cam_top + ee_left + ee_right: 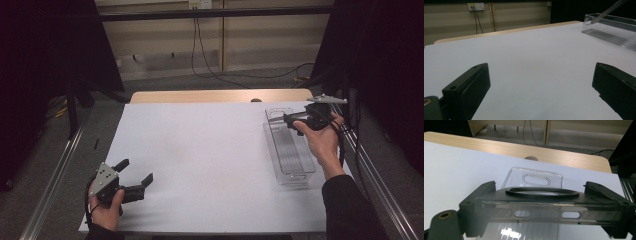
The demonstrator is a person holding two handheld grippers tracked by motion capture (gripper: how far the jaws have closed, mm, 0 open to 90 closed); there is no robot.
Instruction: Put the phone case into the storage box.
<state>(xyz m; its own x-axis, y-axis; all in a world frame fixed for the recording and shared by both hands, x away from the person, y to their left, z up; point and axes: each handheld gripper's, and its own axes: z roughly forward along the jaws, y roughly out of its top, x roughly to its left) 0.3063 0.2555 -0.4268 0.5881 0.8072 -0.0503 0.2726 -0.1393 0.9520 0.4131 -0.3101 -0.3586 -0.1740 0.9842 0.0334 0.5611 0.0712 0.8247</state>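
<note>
Beige panelled wall (pixel 260 35); grey floor (pixel 165 82)

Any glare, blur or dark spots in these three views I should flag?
High view: both side edges fall to near black, and the clear tray is faint against the white table. Left gripper view: the left gripper is soft and underexposed close up, the far wall sharper. Right gripper view: bright glare on the tray's ribbed floor, and the clear phone case in the right gripper blurs near the lens.
</note>
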